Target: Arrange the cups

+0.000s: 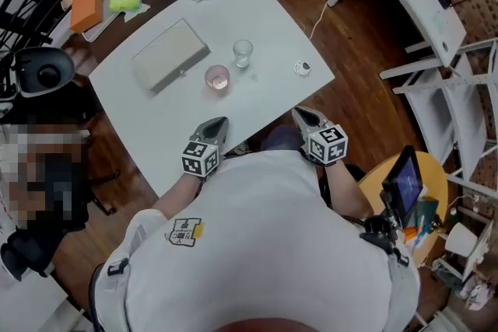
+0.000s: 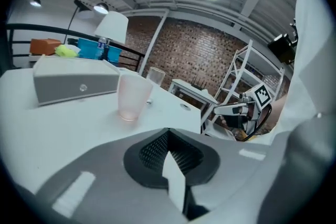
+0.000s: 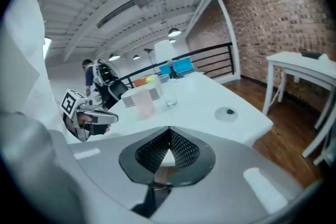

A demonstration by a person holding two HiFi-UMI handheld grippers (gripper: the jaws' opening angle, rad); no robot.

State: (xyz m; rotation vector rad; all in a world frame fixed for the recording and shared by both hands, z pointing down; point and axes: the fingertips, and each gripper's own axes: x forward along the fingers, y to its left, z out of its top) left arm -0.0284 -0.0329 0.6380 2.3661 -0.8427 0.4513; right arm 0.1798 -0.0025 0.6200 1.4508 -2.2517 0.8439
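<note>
Left gripper [image 1: 219, 123]: jaws pressed together, empty
Right gripper [image 1: 301, 114]: jaws pressed together, empty (both at near edge of table [image 1: 175, 132])
Pink cup [image 1: 217, 78]: upright, near clear cup [image 1: 243, 53], apart

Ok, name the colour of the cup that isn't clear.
Pale pink cup; best in left gripper view.

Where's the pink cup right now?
In the head view the pink cup stands near the middle of the white table, just right of the grey box and below-left of the clear glass.
</note>
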